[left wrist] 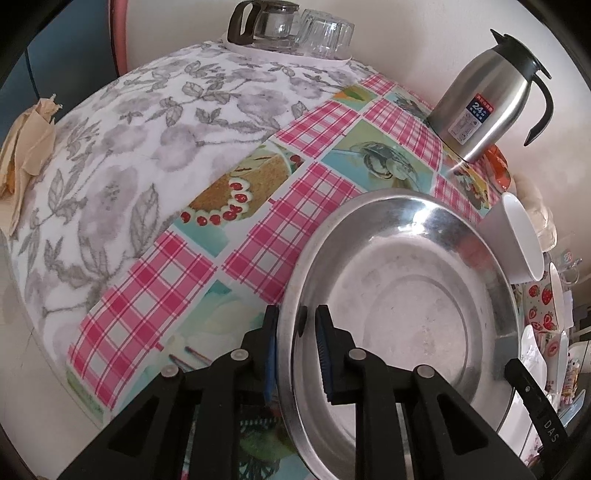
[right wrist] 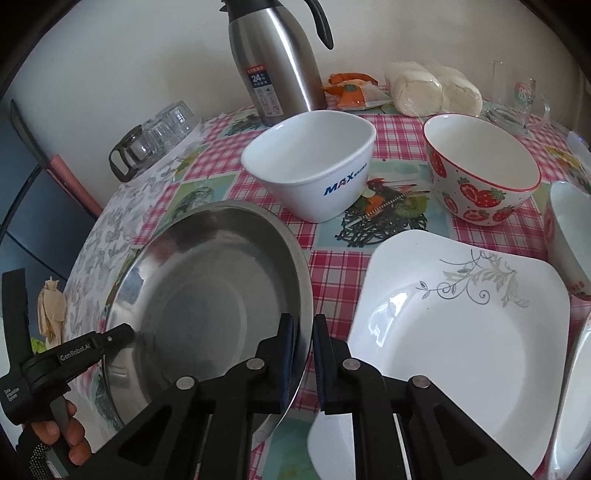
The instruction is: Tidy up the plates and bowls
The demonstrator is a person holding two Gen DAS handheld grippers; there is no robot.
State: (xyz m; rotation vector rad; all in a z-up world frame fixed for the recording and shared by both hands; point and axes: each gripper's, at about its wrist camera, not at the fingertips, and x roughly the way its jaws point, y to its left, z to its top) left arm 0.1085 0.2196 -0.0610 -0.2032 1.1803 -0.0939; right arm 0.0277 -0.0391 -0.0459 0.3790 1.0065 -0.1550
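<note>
Two-handed grasp of the steel plate, which lay on the tabletop in front of the thermos.

Left: the left claw was closed on the plate's left rim, one blue pad under the lip and the other inside the dish. Right: the right claw was likewise clamped on the opposite rim, the thin edge pinched between its pads. The step in hand appeared to be taking hold of the plate from both sides, the first stage of moving it. The plate seemed tilted rather than flat, though the wide lens makes that uncertain.

The next move would call for an even lift by both hands, so the rim does not twist out of either grip, then a carry clear of the white bowl that stood between plate and thermos. A likely destination is the square white plate just right of the steel one, but that is a judgement only.

The left wrist view alone showed the grey floral cloth left of the plate, with the glass jug and tumblers far left of the thermos. The right wrist view alone showed the strawberry bowl right of the white bowl, the square plate whole, and the person's hand on the left tool.
</note>
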